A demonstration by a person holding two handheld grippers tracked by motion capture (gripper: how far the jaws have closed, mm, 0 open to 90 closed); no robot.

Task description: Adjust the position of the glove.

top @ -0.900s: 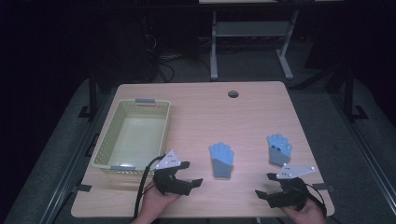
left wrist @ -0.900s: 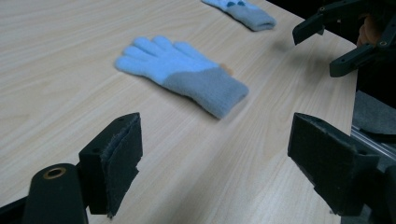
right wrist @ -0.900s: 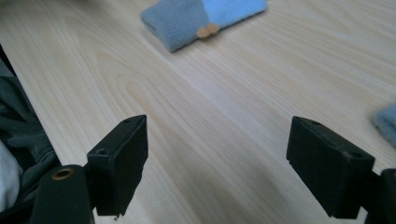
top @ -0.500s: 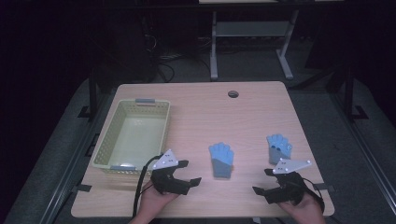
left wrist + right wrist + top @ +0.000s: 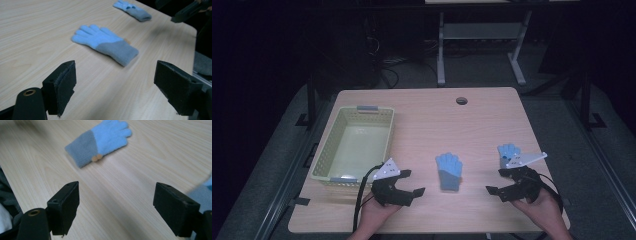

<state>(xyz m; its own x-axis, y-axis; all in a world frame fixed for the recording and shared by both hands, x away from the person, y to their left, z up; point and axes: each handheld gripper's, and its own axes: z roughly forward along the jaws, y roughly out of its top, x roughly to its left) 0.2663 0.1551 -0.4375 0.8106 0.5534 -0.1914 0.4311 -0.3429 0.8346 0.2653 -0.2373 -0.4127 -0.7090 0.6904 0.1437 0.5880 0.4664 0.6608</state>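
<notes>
Two light-blue gloves with grey cuffs lie flat on the wooden table. One glove [image 5: 448,170] [image 5: 105,42] [image 5: 100,141] is in the middle, fingers pointing away from me. The other glove [image 5: 507,151] [image 5: 132,10] lies to its right, partly under the right gripper's grey plate. My left gripper [image 5: 412,181] [image 5: 120,87] hovers open just left of the middle glove, aimed at it. On that glove's right, my right gripper [image 5: 496,181] [image 5: 120,207] is open too and points at its cuff. Nothing is between either pair of jaws.
A pale yellow plastic basket [image 5: 330,150] stands empty at the table's left, just beyond the left gripper. A round cable hole [image 5: 461,100] sits near the far edge. The table's front edge [image 5: 427,231] runs right under my hands. Dark floor and a desk frame lie beyond.
Both grippers have edged a little away from the table's front edge, the right one slightly more. The gloves and the basket have not moved.
</notes>
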